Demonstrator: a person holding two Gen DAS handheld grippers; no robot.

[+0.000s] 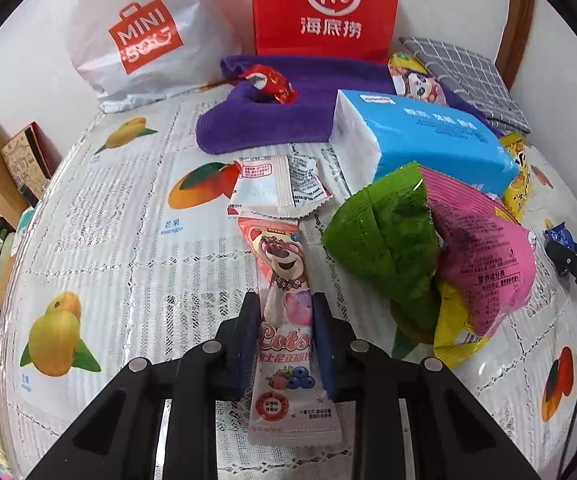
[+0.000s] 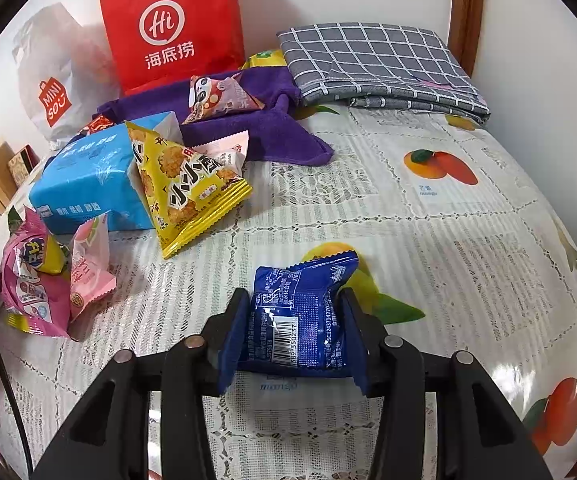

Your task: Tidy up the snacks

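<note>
My left gripper [image 1: 285,304] is shut on a long pink bear-print snack stick [image 1: 286,320] over the table. To its right lie a green packet [image 1: 388,236], a magenta packet [image 1: 484,248] and a yellow one [image 1: 454,332]. White sachets [image 1: 276,186] lie ahead. My right gripper [image 2: 293,300] is shut on a blue snack packet [image 2: 302,312]. A yellow triangular snack bag [image 2: 186,188], a pale pink packet [image 2: 88,268] and the magenta packet [image 2: 32,292] lie to its left. A red-wrapped candy [image 1: 268,80] and a panda-print packet [image 2: 218,98] rest on a purple towel [image 1: 264,120].
A blue tissue pack [image 1: 420,136] sits mid-table. A red paper bag [image 1: 326,8] and a white Miniso bag [image 1: 136,36] stand against the back wall. A folded grey checked cloth [image 2: 380,64] lies at the back right. The table carries a fruit-print lace cover [image 2: 428,240].
</note>
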